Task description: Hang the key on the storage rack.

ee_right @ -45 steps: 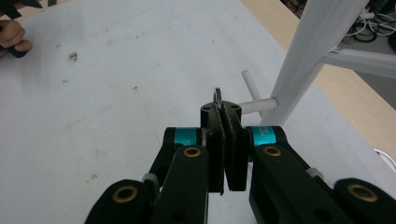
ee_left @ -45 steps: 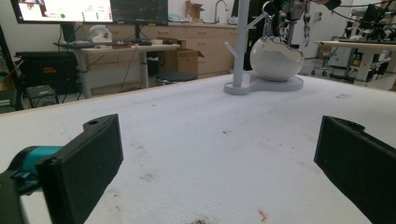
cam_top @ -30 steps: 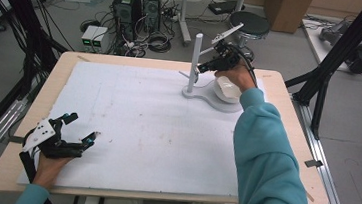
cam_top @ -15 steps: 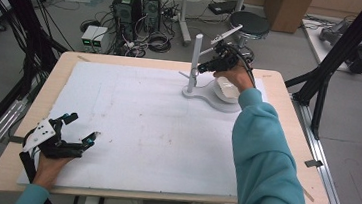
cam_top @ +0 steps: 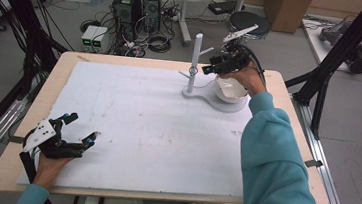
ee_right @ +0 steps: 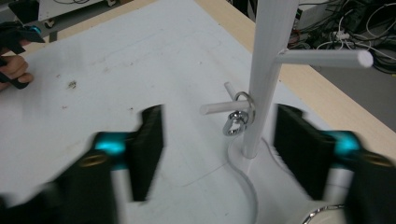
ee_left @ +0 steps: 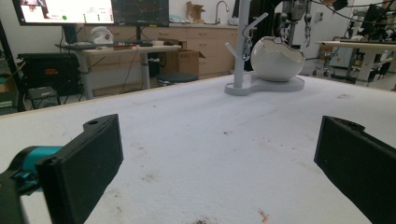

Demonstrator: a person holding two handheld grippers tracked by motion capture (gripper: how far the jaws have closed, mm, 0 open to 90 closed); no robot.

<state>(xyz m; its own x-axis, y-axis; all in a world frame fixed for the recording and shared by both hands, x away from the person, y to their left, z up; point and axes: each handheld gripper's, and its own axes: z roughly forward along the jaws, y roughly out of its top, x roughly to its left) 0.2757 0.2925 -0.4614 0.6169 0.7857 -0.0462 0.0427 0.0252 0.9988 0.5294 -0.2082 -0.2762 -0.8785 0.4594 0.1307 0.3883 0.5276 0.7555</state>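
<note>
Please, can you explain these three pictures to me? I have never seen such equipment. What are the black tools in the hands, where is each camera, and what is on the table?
A person sits at a table and holds a hand tool with two black jaws in each hand. The high view looks down from above: the left gripper rests near the front left corner of the white mat, and the right gripper is at the far side, by a white stand with pegs.

The other two pictures come from cameras riding on the tools, looking along their jaws. In the left gripper view the jaws stand wide open over the mat. In the right gripper view the jaws have just been opening; between them hangs a metal ring on a lower peg, untouched. Beside the post, on the same base, sits a white egg-shaped bowl. Neither tool holds anything.
</note>
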